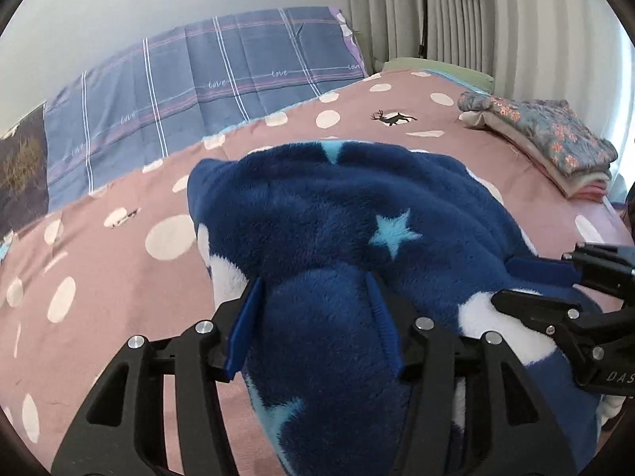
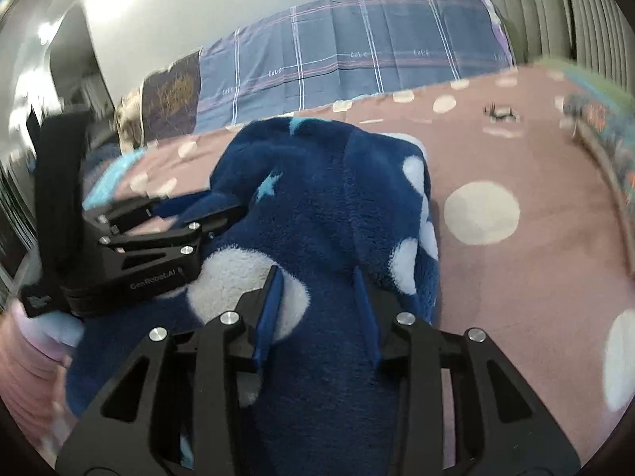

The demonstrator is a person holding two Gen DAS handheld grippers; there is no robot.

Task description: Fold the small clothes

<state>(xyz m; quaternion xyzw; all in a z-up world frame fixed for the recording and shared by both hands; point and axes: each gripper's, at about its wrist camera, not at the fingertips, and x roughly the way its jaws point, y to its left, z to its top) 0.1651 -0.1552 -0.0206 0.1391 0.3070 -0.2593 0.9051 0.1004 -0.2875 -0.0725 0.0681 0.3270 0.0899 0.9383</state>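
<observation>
At the near edge of the bed, two black two-finger grippers with blue pads each pinch a thick bunch of a dark blue fleece garment [image 1: 317, 214] patterned with light blue stars and white spots. The left gripper [image 1: 313, 317] has its fingers closed around a fat roll of the fleece; the right gripper [image 2: 317, 309] is clamped on another bunch of the same cloth just beside it, so both pairs of tongs grip fabric rather than standing apart or shut empty. The garment lies heaped and partly doubled over on the pink bedspread with large white dots [image 1: 119, 254], near the front edge and roughly midway across. Judging by the rumpled mound, this fold seems under way, not finished: the fleece still needs laying flat and squaring up. Toward the far right corner sits a neat stack of folded floral and pale clothes [image 1: 547, 139], which suggests earlier pieces are done. The bedspread is open to the left of and beyond the garment, with room to carry the fold forward. At the far edge a blue plaid cloth [image 1: 222, 79] hangs against the wall, with pale pleated curtains [image 1: 496, 20] at right.
</observation>
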